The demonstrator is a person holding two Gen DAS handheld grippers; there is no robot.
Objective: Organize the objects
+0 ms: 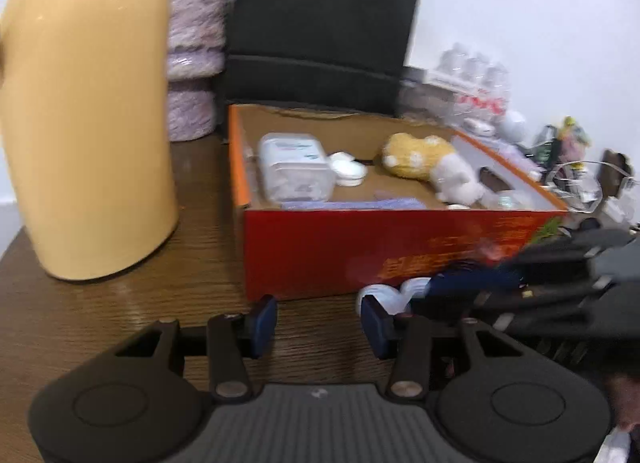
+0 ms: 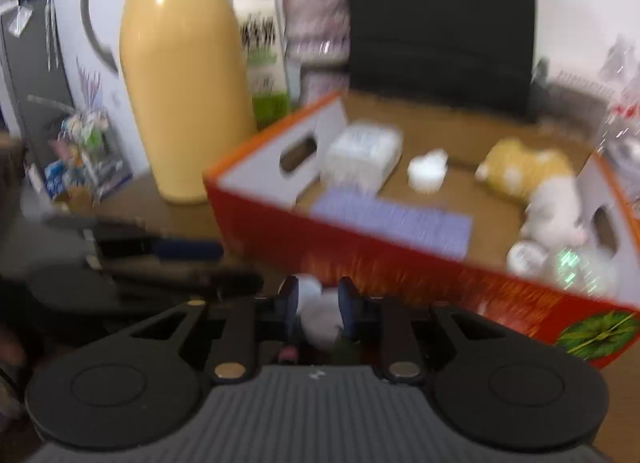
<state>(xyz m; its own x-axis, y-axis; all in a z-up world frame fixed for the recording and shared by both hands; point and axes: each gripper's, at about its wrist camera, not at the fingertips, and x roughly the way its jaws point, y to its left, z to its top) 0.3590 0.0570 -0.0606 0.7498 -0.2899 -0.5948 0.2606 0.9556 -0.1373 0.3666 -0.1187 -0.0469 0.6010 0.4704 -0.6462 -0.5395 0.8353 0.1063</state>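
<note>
An open red cardboard box [image 1: 360, 251] [image 2: 280, 231] stands on the wooden table. In it lie a clear plastic container [image 1: 294, 171] [image 2: 362, 153], a yellow-and-white plush toy [image 1: 430, 163] [image 2: 536, 183], a small white piece [image 1: 348, 169] [image 2: 426, 171], a purple flat pack [image 2: 394, 221] and small round jars [image 2: 526, 257]. My right gripper [image 2: 318, 303] is shut on a small white object [image 2: 320, 315] just in front of the box; it shows in the left wrist view [image 1: 390, 297] too. My left gripper [image 1: 318, 323] is open and empty, low in front of the box.
A tall yellow thermos [image 1: 88, 111] [image 2: 180, 75] stands left of the box. A purple ribbed vase [image 1: 194, 59] and a black chair back [image 1: 324, 27] are behind it. Water bottles [image 1: 476, 83] and clutter sit at the far right; a carton [image 2: 264, 51] stands behind the thermos.
</note>
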